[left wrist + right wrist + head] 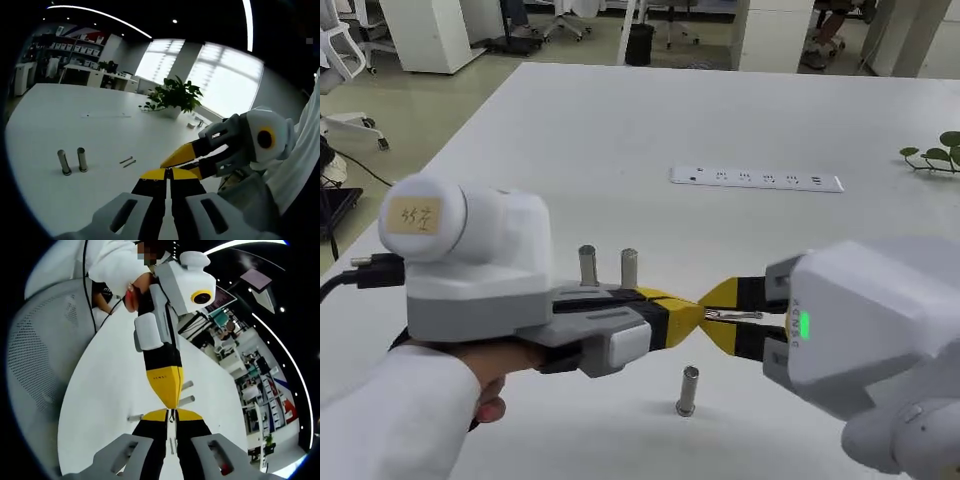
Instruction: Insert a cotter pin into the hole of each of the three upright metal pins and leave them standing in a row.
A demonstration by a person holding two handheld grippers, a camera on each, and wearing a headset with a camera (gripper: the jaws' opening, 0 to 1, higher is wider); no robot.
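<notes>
yellow-tipped left tool (170, 173) closed, tip meeting cotter pin (730, 316) | right tool (171, 413) clamps pin

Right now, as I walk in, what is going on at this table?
A person works with two grippers. The right gripper has its fingers closed on a cotter pin, and the closed left gripper meets it tip to tip. Three metal pins stand on the table, two together and one nearer. Two spare cotter pins lie loose.
</notes>
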